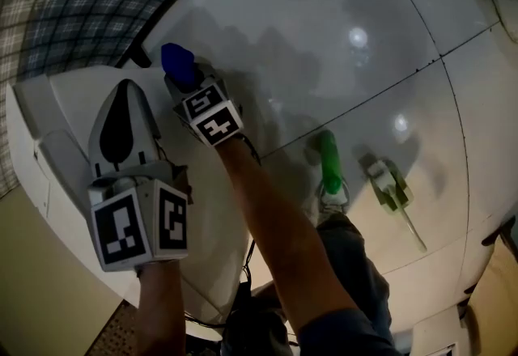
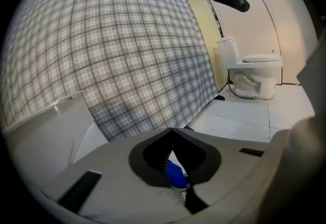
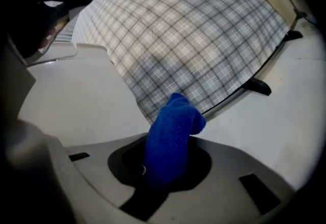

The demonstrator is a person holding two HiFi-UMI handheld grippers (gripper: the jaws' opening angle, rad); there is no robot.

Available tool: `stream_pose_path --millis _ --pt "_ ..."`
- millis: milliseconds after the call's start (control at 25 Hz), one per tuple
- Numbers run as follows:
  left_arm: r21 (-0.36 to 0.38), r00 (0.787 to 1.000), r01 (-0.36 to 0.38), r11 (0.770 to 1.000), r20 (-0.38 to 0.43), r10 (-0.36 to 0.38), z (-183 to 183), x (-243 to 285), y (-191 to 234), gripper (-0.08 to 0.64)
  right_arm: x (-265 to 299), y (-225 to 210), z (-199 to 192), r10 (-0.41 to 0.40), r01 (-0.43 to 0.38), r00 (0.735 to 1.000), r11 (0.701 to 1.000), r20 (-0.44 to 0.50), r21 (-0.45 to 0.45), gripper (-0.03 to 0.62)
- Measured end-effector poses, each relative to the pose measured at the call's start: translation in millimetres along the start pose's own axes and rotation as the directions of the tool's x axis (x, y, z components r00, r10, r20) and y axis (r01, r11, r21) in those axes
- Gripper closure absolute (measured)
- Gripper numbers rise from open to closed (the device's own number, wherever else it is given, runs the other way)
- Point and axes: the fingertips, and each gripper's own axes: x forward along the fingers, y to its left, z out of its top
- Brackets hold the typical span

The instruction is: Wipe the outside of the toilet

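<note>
The right gripper (image 3: 164,169) pinches a blue cloth (image 3: 173,126) in its jaws, the free end standing up beyond their tips; the left gripper (image 2: 173,134) has its jaws pressed together on nothing. The white body I take for the toilet (image 3: 71,98) lies just ahead and left of the right jaws, seemingly not yet touched by the cloth in this dim view. Best to lay the free end flat on that outer surface and draw overlapping strokes, pinch firm, hard tips kept off it.
</note>
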Motion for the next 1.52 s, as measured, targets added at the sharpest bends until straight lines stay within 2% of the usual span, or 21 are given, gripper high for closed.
stream_pose_path --millis 120,240,480,720,960,1080,1200,1360,1520 --pt "0.031 0.999 -0.019 0.999 -0.035 0.021 -13 15 -6 0.545 12 -1 -19 0.027 -0.027 0.999 1.000 -0.044 -0.012 0.518" --pt "0.016 0.996 -0.025 1.000 -0.085 0.027 -34 26 -11 0.545 11 0 -44 0.046 -0.046 0.995 0.999 -0.083 -0.003 0.518" --pt "0.019 0.987 -0.034 0.999 -0.157 0.037 -58 30 -12 0.545 -39 -1 -105 0.019 -0.007 0.989 0.997 -0.144 0.083 0.518" --pt "0.030 0.988 -0.001 1.000 -0.154 0.006 -54 24 -25 0.545 -122 32 -184 -0.023 0.064 0.968 0.985 -0.250 0.159 0.518" --pt "0.029 0.992 0.080 0.996 -0.098 -0.077 -35 0 -53 0.544 -187 64 -217 -0.114 0.181 0.951 0.958 -0.286 0.221 0.518" --pt "0.016 0.991 0.120 0.993 -0.057 -0.119 -26 -25 -64 0.543 -202 73 -213 -0.138 0.194 0.952 0.963 -0.274 0.190 0.518" --pt "0.026 0.982 0.188 0.982 0.015 -0.189 -9 -59 -82 0.543 -217 75 -182 -0.188 0.217 0.962 0.966 -0.197 0.137 0.518" --pt "0.094 0.941 0.307 0.947 0.118 -0.317 22 -122 -104 0.543 -245 105 -119 -0.252 0.255 0.966 0.964 -0.051 0.075 0.518" --pt "0.076 0.897 0.374 0.924 0.226 -0.381 61 -195 -83 0.543 -276 159 -56 -0.294 0.296 0.955 0.955 0.037 -0.036 0.518"
